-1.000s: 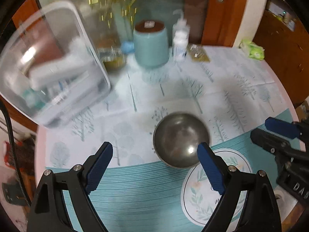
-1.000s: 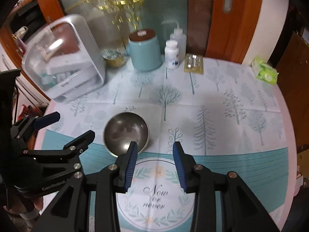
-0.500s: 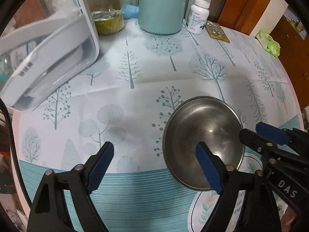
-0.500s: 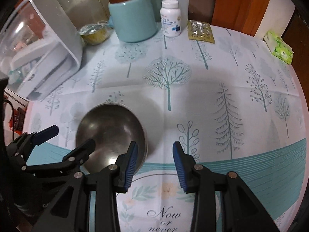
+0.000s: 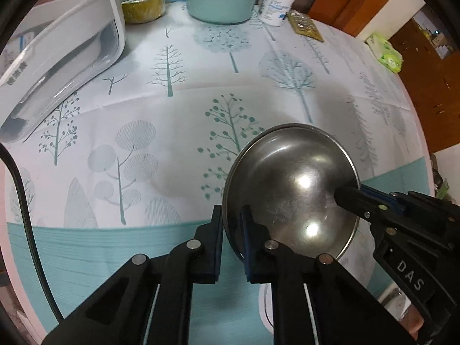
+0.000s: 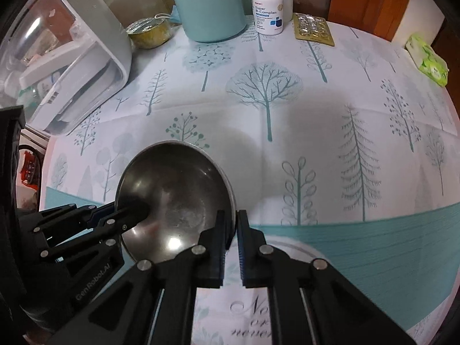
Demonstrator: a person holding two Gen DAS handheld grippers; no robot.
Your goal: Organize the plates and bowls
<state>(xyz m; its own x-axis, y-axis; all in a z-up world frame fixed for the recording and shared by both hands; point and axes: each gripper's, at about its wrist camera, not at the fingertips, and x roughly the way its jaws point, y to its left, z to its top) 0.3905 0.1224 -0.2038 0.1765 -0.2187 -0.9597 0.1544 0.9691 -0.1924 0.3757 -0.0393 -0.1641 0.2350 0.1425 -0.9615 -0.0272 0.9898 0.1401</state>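
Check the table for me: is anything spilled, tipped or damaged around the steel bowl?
Nothing stands out. The steel bowl looks empty and dry, with the left gripper and right gripper each shut on its rim at opposite sides. The vitamin bottle and teal jar stand upright.

At the far edge of my surface (image 6: pixel 330 120), under its tree-print cloth, stands a pale blue jar (image 6: pixel 208 8) with a brown lid. Just right of it I see a white pill bottle (image 6: pixel 267 7), then a gold blister pack (image 6: pixel 312 28). A clear-lidded white box (image 6: pixel 66 66) sits left, a small foil-topped tub (image 6: pixel 151 33) between it and the jar. A green tissue packet (image 6: pixel 428 60) lies far right.
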